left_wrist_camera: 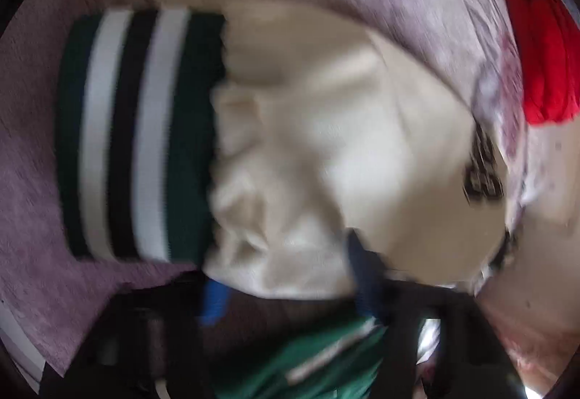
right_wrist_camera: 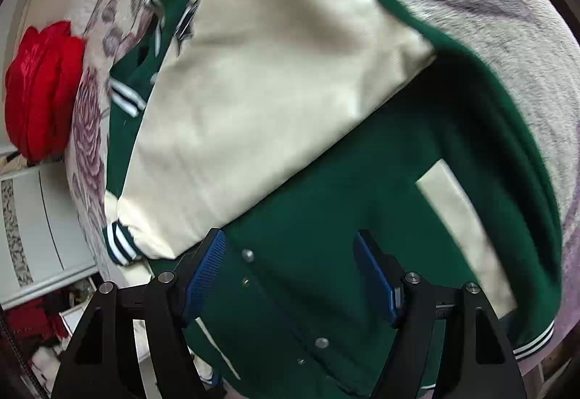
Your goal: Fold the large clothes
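Motion blur smears the cream sleeve (left_wrist_camera: 326,145) with its green-and-white striped cuff (left_wrist_camera: 134,134); the left gripper's blue-padded fingers (left_wrist_camera: 214,304) are partly buried in it.

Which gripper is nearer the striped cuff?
Left. The left gripper appears closed on the cream sleeve right beside the striped cuff. The right gripper hangs open over the green jacket front, with the cuff off to its left.

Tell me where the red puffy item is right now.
The red puffy item sits at the far left of the right wrist view, on the edge of the floral bedspread, beyond the green jacket.
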`<state>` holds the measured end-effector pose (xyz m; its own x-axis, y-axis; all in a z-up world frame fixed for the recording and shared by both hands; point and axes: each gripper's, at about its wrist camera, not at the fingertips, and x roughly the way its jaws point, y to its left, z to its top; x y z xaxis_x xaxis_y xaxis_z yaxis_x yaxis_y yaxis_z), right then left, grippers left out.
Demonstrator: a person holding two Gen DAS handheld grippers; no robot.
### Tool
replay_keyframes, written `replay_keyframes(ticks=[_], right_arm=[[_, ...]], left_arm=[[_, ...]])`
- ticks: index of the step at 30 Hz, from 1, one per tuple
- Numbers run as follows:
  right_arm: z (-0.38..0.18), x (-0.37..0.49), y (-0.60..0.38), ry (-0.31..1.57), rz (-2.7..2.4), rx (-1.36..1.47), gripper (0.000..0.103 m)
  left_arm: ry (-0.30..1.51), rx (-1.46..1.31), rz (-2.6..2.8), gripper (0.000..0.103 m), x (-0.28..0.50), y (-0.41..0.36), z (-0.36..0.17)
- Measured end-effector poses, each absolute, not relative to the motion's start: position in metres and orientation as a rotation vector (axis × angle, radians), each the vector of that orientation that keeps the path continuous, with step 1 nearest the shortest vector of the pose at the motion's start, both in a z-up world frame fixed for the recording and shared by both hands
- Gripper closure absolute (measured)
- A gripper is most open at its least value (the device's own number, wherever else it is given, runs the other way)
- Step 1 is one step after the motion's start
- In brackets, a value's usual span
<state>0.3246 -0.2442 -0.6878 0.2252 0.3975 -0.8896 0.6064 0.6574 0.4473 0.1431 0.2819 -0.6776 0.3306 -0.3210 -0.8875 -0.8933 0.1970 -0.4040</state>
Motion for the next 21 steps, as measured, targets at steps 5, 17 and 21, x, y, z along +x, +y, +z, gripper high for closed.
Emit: replay_keyframes(ticks=[5, 17, 21], right_arm=[[-0.666, 0.384, -0.165, 1.436, -0.077, 0.719, 0.028], [-0.606, 0.469, 0.004, 1.391, 0.201, 0.303, 0.027], [-0.631, 0.47, -0.003, 1.464, 0.049, 0.253, 0.074]], left_arm=[[1.06, -1.207, 0.681, 0.092, 0.156, 0.346, -0.647], [1.107, -0.965, 0.62, 0.074, 0.273, 0.489, -0.666], [1.081, -1.041, 0.535, 0.033, 0.287, 0.493, -0.674]])
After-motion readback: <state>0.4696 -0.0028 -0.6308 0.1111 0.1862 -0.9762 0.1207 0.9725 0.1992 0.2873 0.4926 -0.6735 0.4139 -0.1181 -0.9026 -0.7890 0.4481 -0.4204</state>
